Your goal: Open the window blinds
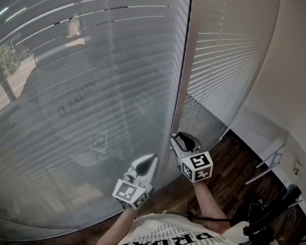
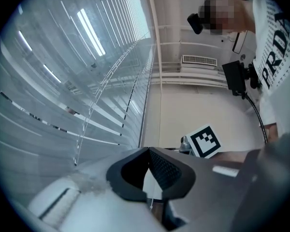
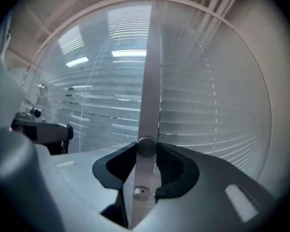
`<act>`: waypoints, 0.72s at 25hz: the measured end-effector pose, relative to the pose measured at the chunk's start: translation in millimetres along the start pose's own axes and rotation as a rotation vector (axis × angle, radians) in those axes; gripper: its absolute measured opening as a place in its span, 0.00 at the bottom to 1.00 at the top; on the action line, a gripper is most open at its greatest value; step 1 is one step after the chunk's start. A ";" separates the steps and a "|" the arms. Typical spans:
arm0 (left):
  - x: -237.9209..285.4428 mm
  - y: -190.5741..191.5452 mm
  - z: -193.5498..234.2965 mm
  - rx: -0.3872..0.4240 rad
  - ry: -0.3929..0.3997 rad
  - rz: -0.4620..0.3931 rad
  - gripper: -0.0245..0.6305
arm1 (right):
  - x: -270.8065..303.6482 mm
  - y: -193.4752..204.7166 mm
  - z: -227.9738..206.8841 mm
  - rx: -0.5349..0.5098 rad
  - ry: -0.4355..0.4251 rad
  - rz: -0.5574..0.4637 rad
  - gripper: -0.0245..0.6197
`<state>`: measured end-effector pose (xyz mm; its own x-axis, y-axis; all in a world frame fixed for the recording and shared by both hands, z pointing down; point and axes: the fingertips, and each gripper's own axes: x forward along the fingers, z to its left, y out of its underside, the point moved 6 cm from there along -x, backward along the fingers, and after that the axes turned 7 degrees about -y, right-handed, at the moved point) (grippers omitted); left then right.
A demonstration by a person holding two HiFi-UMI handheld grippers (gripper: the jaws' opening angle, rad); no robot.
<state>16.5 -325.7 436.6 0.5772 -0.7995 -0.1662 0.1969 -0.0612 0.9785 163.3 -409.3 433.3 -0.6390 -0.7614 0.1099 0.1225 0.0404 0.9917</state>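
Head view first: the blinds (image 1: pixel 92 86) fill the whole upper frame, slats lying nearly flat shut, with only slivers of the outdoors at the far left. There's a sheen and reflections across them, so I'd say they sit behind glass, and those thin, light slats aren't something to grab. A pale window post (image 1: pixel 186 70) runs down the middle. The right gripper (image 1: pixel 180 137) is up against its lower end in the lower centre, and the left gripper (image 1: pixel 152 160) hangs just beside it to the left.

Left gripper view now: the left gripper (image 2: pixel 147 150) has its tips together, closed, and I can't see anything clearly caught in it. The slats (image 2: pixel 63 110) sweep past on the left of the frame.

Right gripper view, and here's the action: the right gripper (image 3: pixel 146 150) stands wide around a round knob (image 3: pixel 146 147) on the post (image 3: pixel 152 71), both pads seemingly pressing its sides. A smaller stud (image 3: pixel 140 193) sits lower on the post. The blinds (image 3: pixel 217 129) spread out on either side.

That knob is the place to hold, I reckon. It looks small, hard and smooth, so probably slippery: squeeze it square across its sides and turn gently.
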 end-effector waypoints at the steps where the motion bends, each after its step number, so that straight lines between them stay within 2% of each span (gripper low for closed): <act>1: -0.5 -0.4 0.3 0.001 -0.001 -0.001 0.03 | -1.0 -1.7 1.5 -0.073 0.005 0.023 0.23; 6: -0.7 -3.1 -0.4 -0.002 0.003 -0.006 0.03 | -1.5 -10.9 17.5 -0.550 0.026 0.156 0.23; 9: 0.4 -0.3 -1.5 -0.002 0.018 -0.002 0.03 | 1.5 -12.5 24.3 -0.764 0.041 0.215 0.24; 13: 0.8 -0.6 -4.1 -0.001 0.023 0.000 0.03 | 4.8 -9.5 24.8 -0.884 0.048 0.268 0.24; 18: 0.6 0.5 -1.4 -0.005 0.021 0.003 0.03 | 7.1 -9.1 22.8 -0.868 0.055 0.245 0.23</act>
<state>18.1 -325.4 436.8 0.5945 -0.7868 -0.1660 0.1992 -0.0560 0.9784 140.4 -400.3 426.6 -0.4851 -0.8263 0.2862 0.7946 -0.2798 0.5388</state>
